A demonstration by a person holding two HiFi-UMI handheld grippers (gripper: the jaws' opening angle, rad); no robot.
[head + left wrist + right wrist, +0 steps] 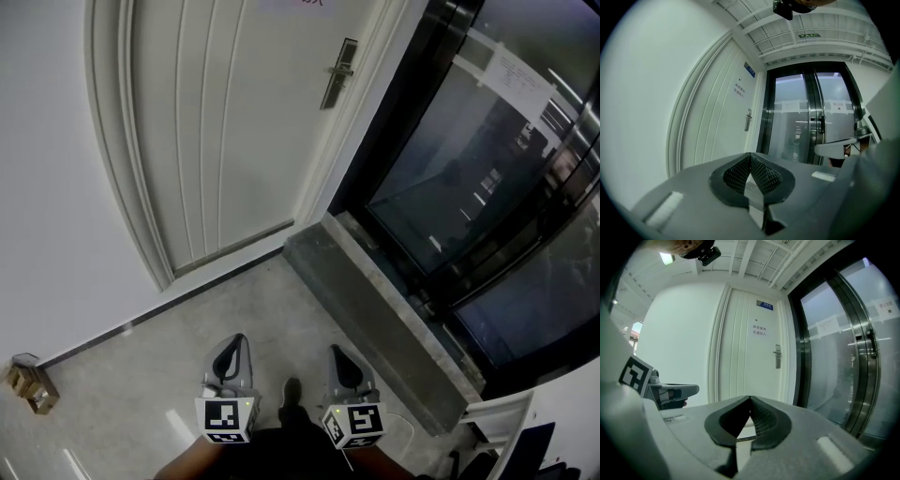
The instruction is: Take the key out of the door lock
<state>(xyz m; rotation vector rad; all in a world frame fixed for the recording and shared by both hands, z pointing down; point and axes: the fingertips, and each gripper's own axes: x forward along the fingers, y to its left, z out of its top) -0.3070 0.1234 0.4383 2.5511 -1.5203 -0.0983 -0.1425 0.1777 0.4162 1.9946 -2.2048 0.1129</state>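
The white door point(225, 122) is closed, and its metal lock plate with handle point(338, 73) sits high on its right side. At this distance I cannot make out a key in it. The same handle shows small in the left gripper view point(748, 119) and in the right gripper view point(777, 356). My left gripper point(235, 341) and right gripper point(337, 351) hang low side by side, well back from the door. The left gripper's point(750, 155) jaws are shut with tips touching and hold nothing. The right gripper point(750, 399) is shut and empty too.
Dark glass doors point(487, 187) with steel frames stand right of the door, behind a grey stone threshold point(375, 309). A small cardboard box point(30, 386) lies by the wall at the lower left. The person's shoe point(292, 392) shows between the grippers on the tiled floor point(141, 394).
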